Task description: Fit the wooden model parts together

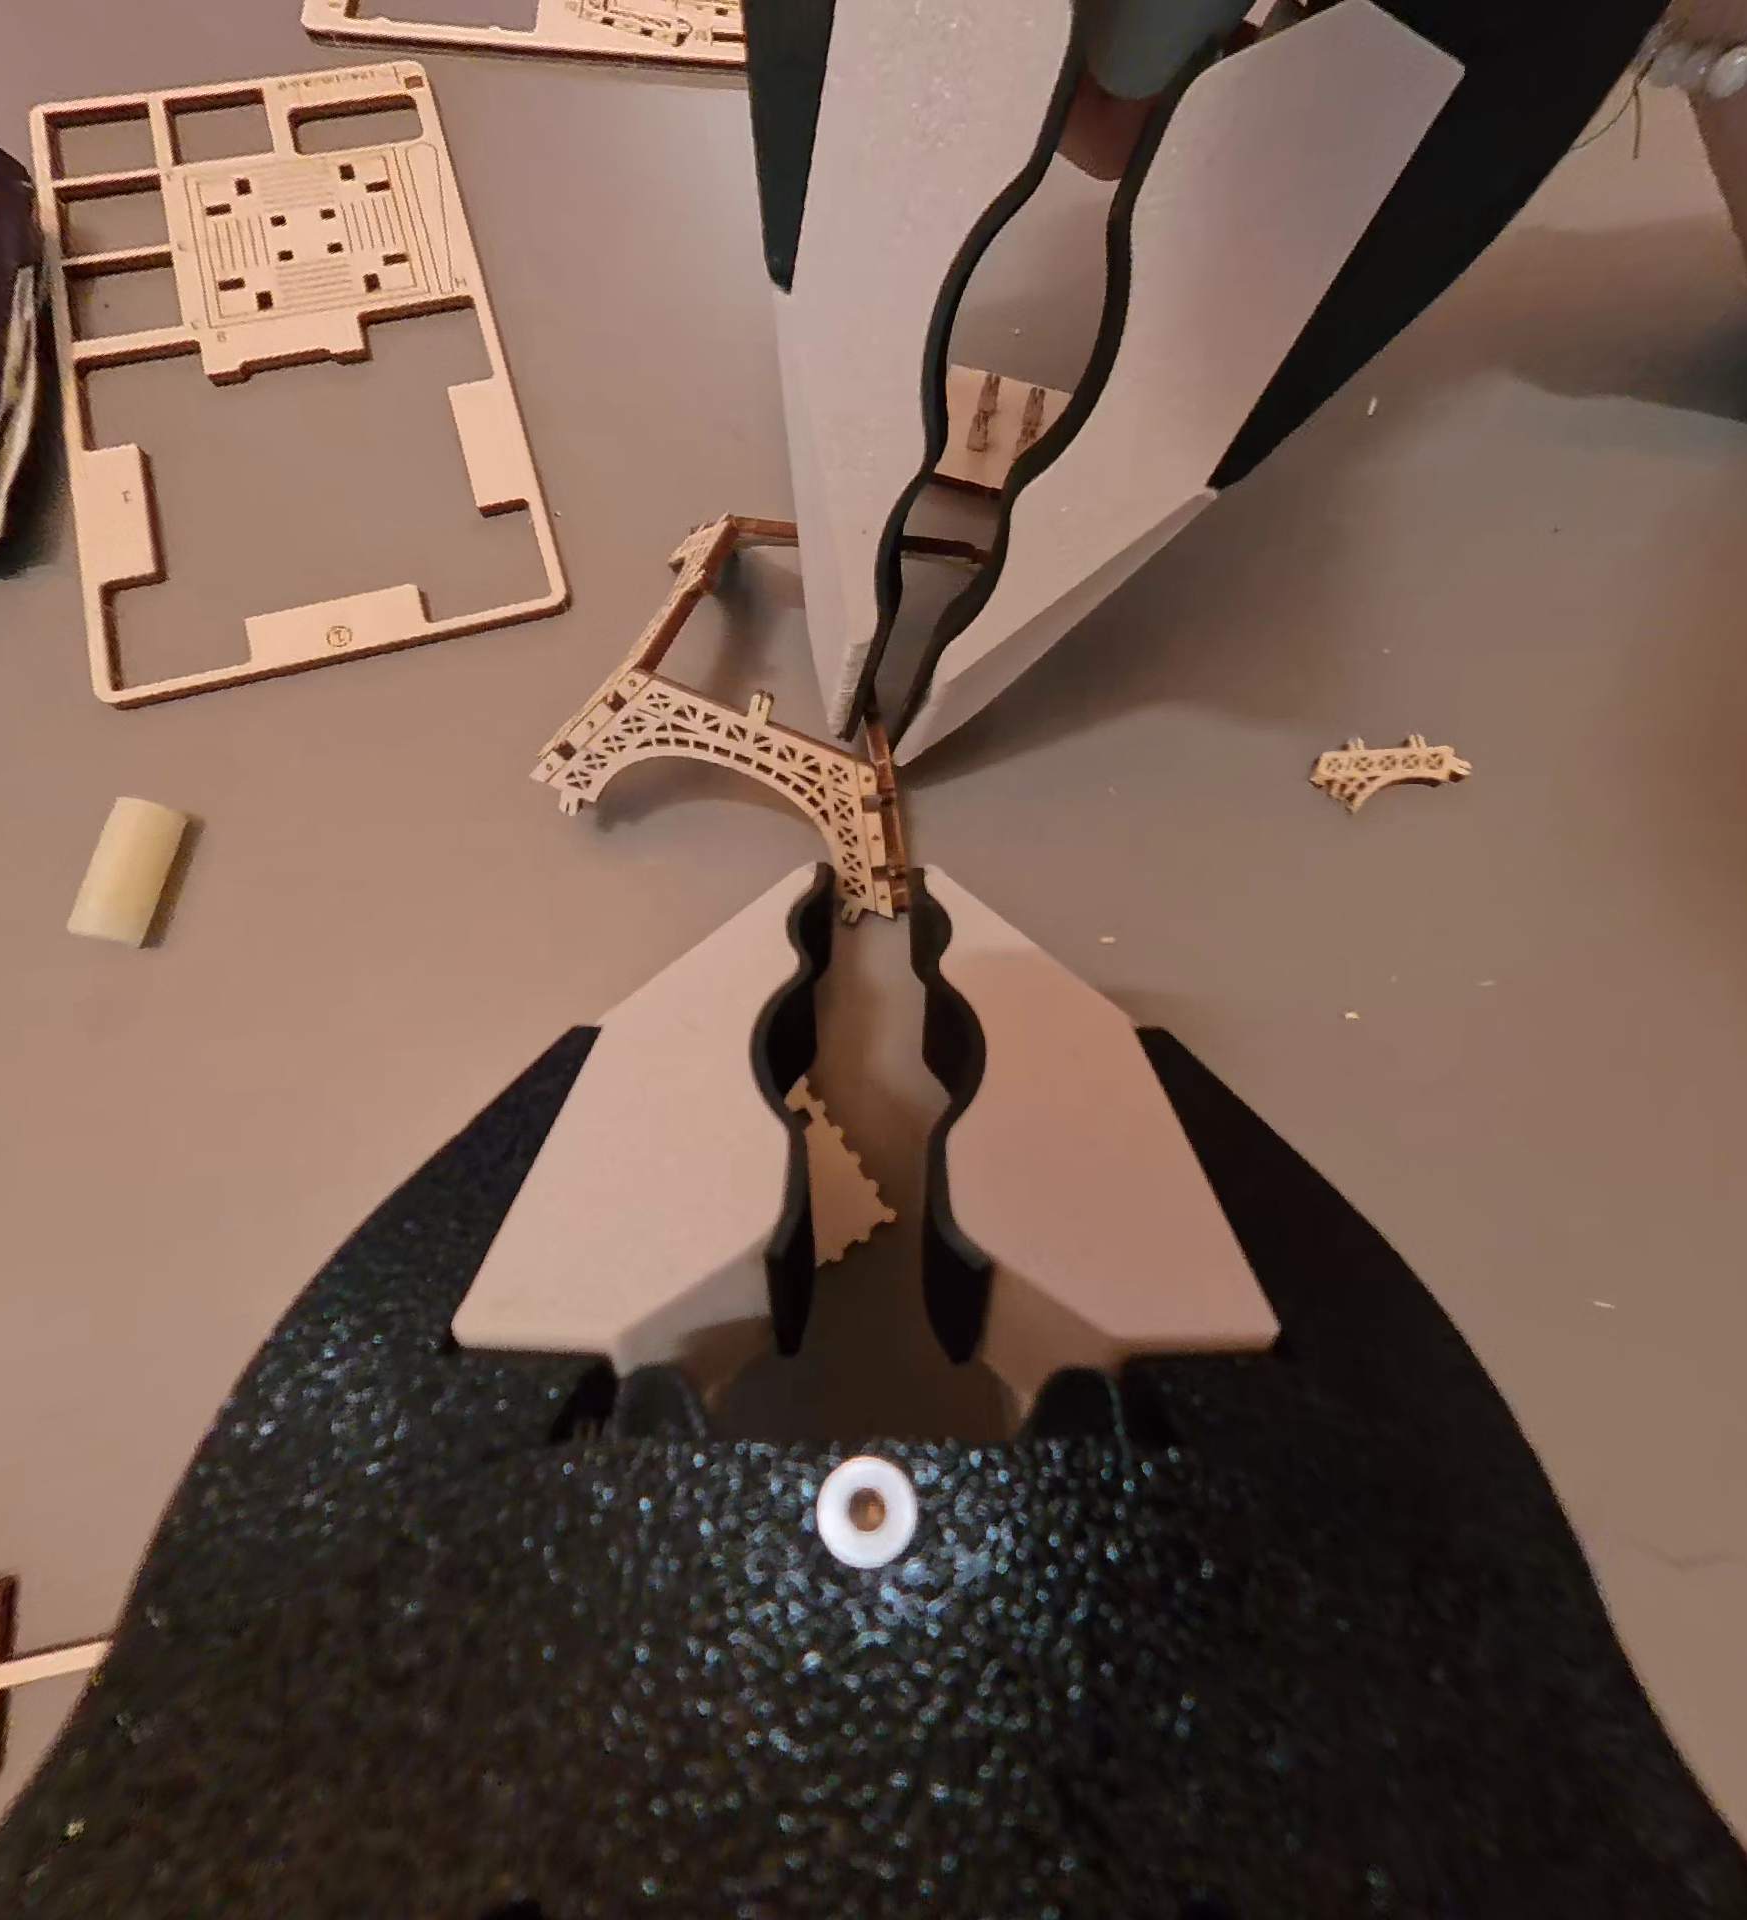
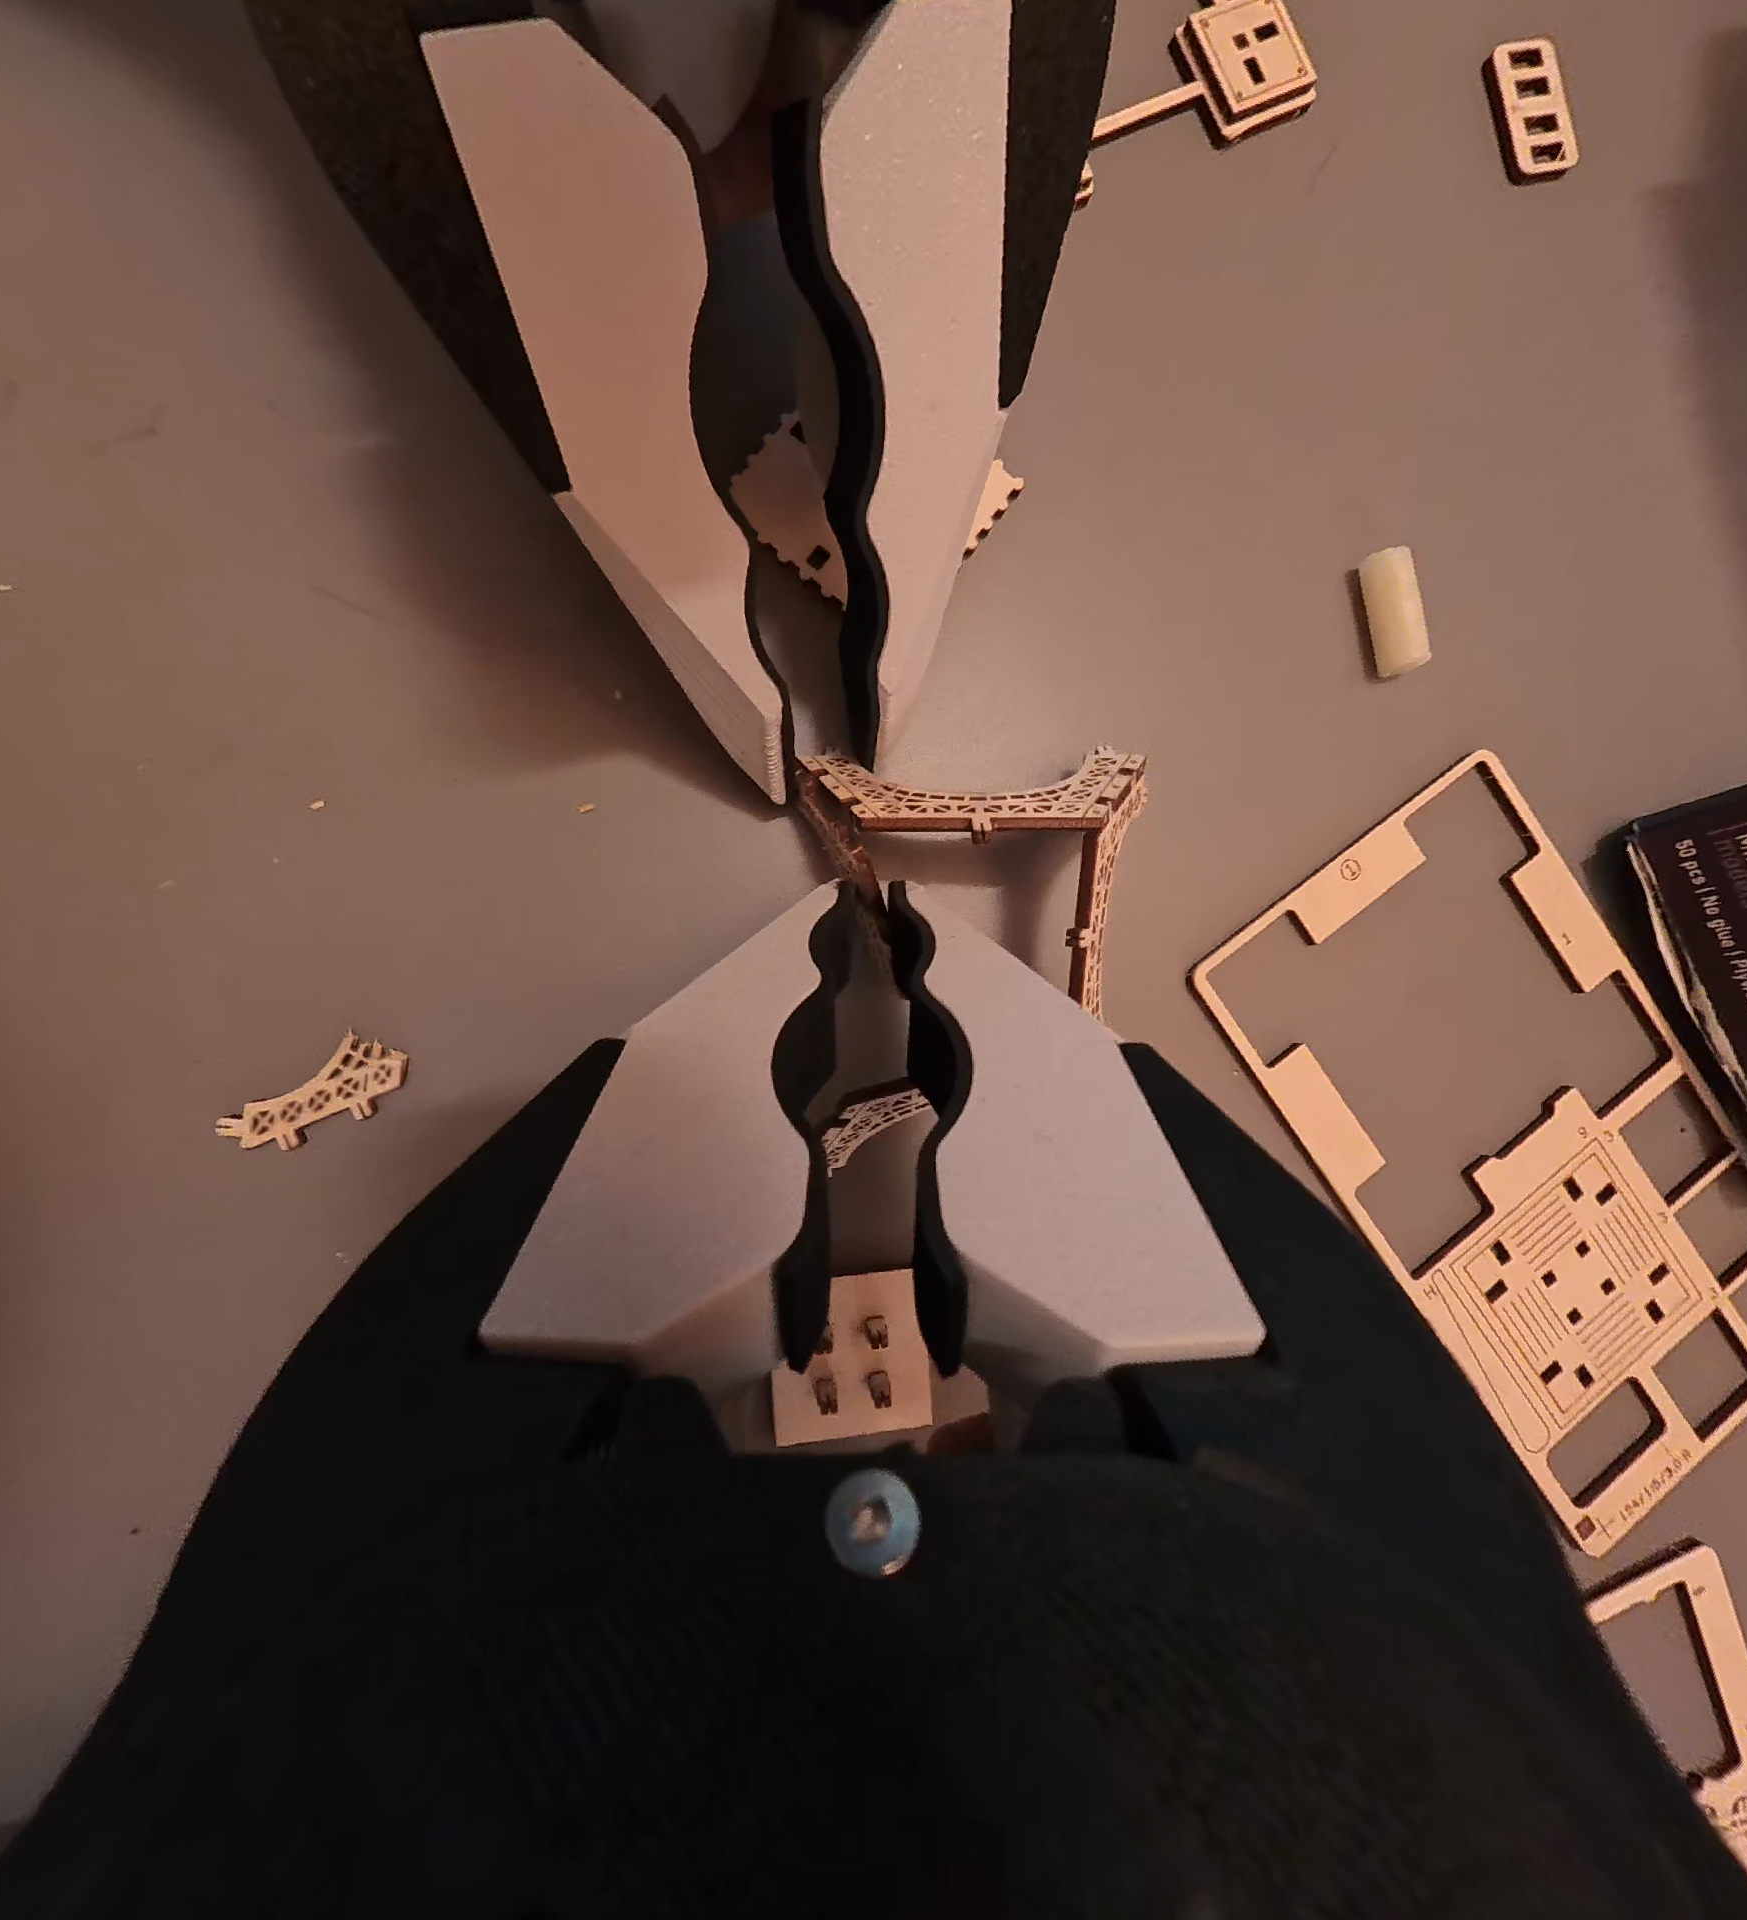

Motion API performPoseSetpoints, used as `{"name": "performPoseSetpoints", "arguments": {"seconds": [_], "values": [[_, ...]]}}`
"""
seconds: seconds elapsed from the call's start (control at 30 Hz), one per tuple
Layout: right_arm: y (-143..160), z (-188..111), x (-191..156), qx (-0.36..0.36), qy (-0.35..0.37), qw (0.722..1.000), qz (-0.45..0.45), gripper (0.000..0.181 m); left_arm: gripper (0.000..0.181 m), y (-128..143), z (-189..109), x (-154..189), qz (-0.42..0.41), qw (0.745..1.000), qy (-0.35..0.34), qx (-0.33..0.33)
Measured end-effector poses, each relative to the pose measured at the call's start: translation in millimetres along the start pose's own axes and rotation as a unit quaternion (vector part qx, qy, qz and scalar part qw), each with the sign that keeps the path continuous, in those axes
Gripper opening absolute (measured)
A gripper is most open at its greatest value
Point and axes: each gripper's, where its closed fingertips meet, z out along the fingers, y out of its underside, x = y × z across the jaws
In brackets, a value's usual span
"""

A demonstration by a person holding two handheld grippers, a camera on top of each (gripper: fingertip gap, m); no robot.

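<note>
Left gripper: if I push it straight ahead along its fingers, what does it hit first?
The lattice arch frame it already pinches, then almost at once the right gripper facing it tip to tip.

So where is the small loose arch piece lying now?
The small loose arch piece lies flat on the grey table, alone, at the right in the left wrist view and at the left in the right wrist view, away from both grippers.

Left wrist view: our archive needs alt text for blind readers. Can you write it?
Two grippers, left and right, meet tip to tip, jaws pinching one corner of a lattice wooden arch frame above a grey table. A punched-out plywood sheet lies at upper left.
</note>
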Motion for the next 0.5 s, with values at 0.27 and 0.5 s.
{"name": "performPoseSetpoints", "arguments": {"seconds": [0.27, 0.5], "values": [[-1.2, 0.4, -2.3, 0.007, -0.013, 1.0, 0.007, 0.005, 0.012, 1.1, 0.3, 4.5, 0.019, 1.0, 0.003, -0.012], [-1.2, 0.4, -2.9, 0.0, -0.008, 1.0, 0.003, 0.005, 0.013, 1.3, -0.2, 5.1, 0.012, 1.0, 0.002, -0.013]]}}
